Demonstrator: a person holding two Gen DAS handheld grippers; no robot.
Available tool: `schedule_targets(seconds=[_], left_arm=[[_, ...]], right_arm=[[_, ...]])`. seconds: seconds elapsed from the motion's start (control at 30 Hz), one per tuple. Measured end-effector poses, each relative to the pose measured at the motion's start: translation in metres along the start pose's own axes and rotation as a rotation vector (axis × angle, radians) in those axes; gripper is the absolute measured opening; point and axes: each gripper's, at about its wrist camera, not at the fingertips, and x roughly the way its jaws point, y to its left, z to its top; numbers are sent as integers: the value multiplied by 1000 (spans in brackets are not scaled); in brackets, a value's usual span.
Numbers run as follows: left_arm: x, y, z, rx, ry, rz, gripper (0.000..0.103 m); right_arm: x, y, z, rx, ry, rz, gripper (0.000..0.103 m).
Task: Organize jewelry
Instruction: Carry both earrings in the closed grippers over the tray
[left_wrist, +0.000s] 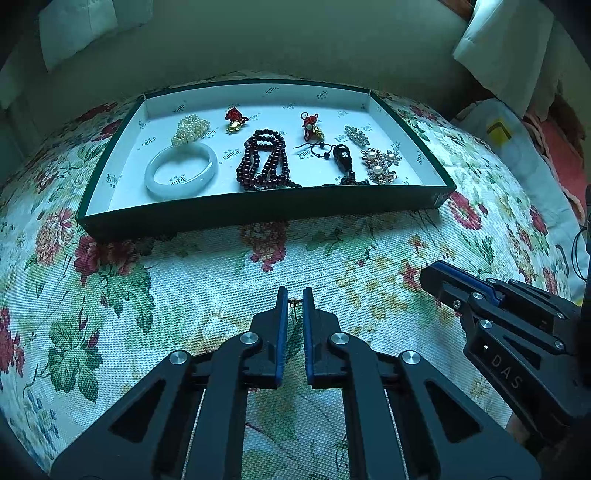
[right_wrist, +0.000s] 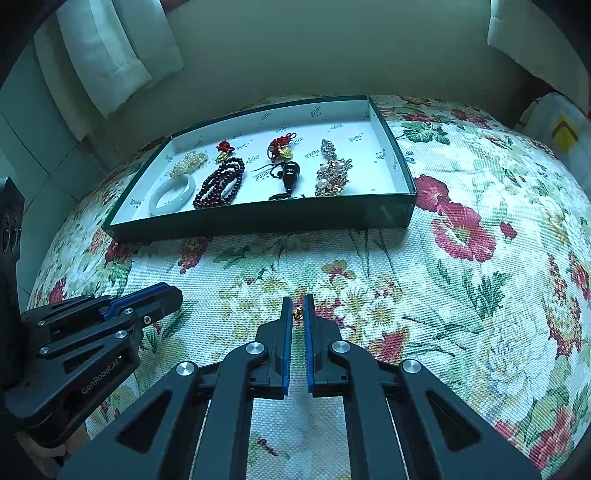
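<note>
Holding tiny gold bits, both grippers, left gripper (left_wrist: 295, 300) and right gripper (right_wrist: 298, 309), have clenched jaws. They hang near the tray (left_wrist: 258, 212) of jewelry

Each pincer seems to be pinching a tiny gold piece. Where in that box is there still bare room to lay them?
In the box, bare white floor lies along the right wall, beside the crystal brooches, and in the far left corner behind the pearls. The middle, around the dark red beads and black pendant, is crowded.

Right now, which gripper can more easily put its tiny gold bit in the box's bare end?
Probably the right gripper. Both are shut on a gold bit, but the box's bare patch is at its right end, on that side; the left gripper faces the beads.
</note>
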Motion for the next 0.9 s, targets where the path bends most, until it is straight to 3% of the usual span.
schedule_targets(seconds=[0.9], left_arm=[[-64, 27, 24, -27, -150, 2, 7]], right_arm=[[-48, 52, 34, -103, -127, 7, 6]])
